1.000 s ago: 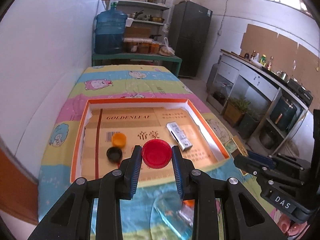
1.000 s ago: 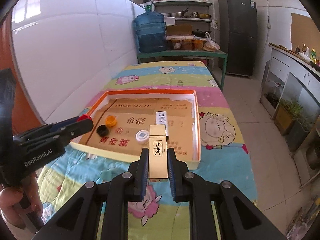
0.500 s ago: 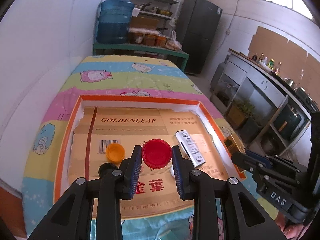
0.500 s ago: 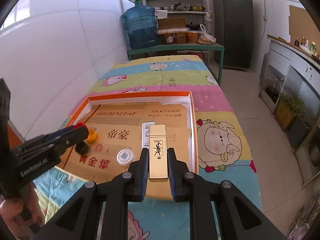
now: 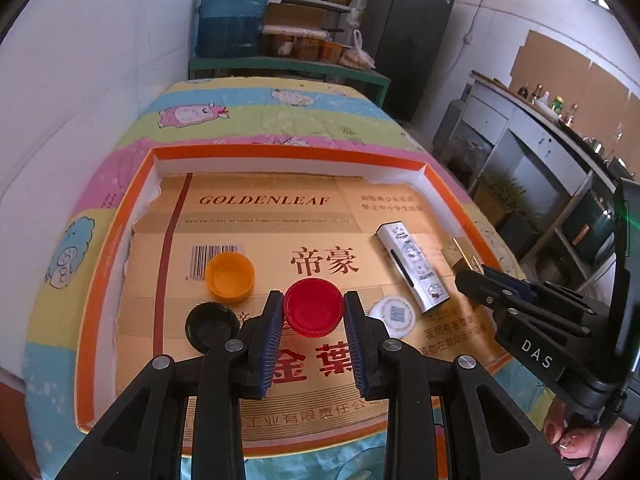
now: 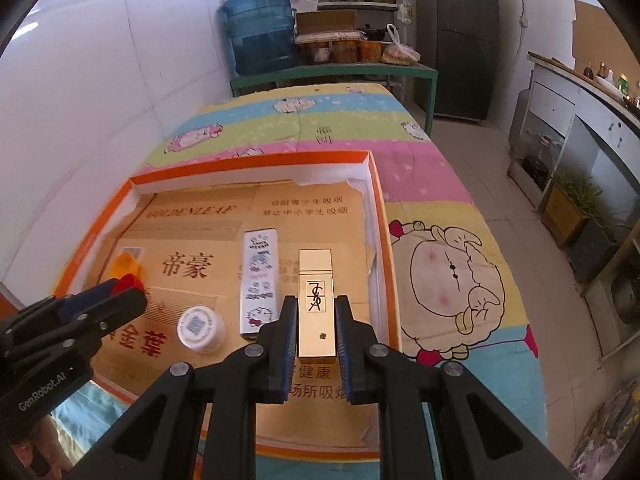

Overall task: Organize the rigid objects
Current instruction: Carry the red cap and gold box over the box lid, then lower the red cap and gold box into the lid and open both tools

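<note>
My left gripper [image 5: 313, 305] is shut on a red bottle cap [image 5: 313, 307], held above the floor of the orange-rimmed box [image 5: 280, 154]. An orange cap [image 5: 230, 277], a black cap [image 5: 211, 325] and a white cap [image 5: 395, 315] lie in the box around it. A silver patterned case [image 5: 414, 266] rests to the right. My right gripper [image 6: 316, 310] is shut on a gold rectangular case [image 6: 315, 300] over the box's right side, beside the silver case [image 6: 260, 282] and the white cap [image 6: 200, 328]. The right gripper [image 5: 464, 276] shows at the right of the left wrist view.
The box sits on a table with a colourful cartoon cloth [image 6: 448, 280], against a white wall at the left. Its floor is lined with gold cardboard [image 5: 264, 200]. A blue water jug [image 6: 262, 28] and shelves stand behind. A person's fingers [image 5: 568, 440] hold the right gripper.
Both grippers have moved forward and down over the box with their objects still held. The box and its contents now look larger and closer.
</note>
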`<act>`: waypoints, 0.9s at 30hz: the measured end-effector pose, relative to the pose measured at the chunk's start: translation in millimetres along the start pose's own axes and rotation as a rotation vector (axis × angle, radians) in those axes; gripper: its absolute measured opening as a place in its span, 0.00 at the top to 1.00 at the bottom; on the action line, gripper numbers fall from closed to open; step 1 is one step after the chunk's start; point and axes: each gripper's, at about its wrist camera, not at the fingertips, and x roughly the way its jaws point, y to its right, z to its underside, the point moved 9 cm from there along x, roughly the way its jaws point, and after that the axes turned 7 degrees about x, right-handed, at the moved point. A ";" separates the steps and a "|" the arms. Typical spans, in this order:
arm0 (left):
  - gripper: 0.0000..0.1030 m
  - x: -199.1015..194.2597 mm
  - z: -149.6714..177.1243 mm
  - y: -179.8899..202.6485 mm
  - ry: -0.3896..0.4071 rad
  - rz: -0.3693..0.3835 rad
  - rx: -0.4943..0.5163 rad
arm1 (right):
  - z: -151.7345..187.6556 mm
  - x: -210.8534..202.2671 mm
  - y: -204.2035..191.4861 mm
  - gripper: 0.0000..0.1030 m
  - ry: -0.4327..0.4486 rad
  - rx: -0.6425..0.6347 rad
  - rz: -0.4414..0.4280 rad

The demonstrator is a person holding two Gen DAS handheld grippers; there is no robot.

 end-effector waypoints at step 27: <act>0.58 10.4 7.8 3.6 -0.022 -0.030 0.038 | 8.1 4.3 -1.1 0.77 0.000 -0.034 0.012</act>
